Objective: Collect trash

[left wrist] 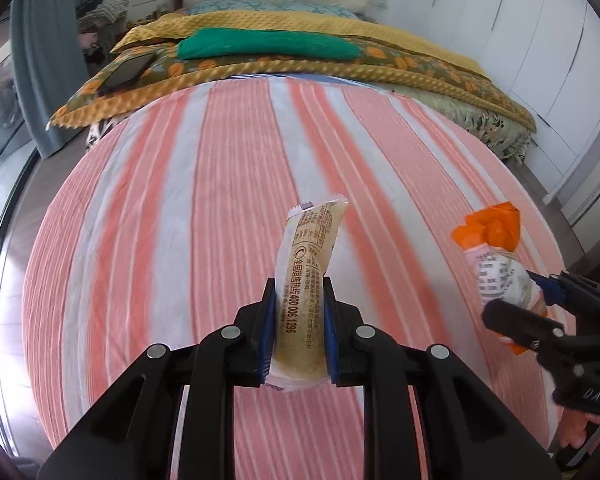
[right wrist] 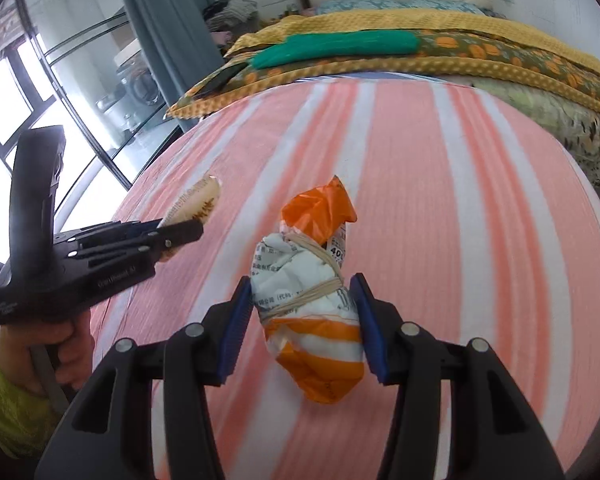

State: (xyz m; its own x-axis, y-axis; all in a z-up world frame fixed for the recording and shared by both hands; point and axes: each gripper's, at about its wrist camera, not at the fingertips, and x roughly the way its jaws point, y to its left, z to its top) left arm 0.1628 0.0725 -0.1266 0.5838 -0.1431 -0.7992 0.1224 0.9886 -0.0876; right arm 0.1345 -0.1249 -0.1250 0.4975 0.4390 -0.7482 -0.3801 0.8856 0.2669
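Note:
My left gripper (left wrist: 300,292) is shut on a long tan snack wrapper (left wrist: 306,264) with brown print, held upright above the pink and white striped bedspread (left wrist: 172,208). My right gripper (right wrist: 302,292) is shut on an orange and white crumpled bag (right wrist: 312,300) bound with rubber bands. In the left wrist view the right gripper (left wrist: 540,304) holds the orange bag (left wrist: 496,248) at the right. In the right wrist view the left gripper (right wrist: 180,232) with the tan wrapper (right wrist: 198,198) shows at the left.
A folded yellow and floral quilt (left wrist: 300,68) with a green cloth (left wrist: 268,42) and a dark phone (left wrist: 128,72) lies across the far end of the bed. White wardrobe doors (left wrist: 540,40) stand at the right, a curtain (left wrist: 48,52) and glass door at the left.

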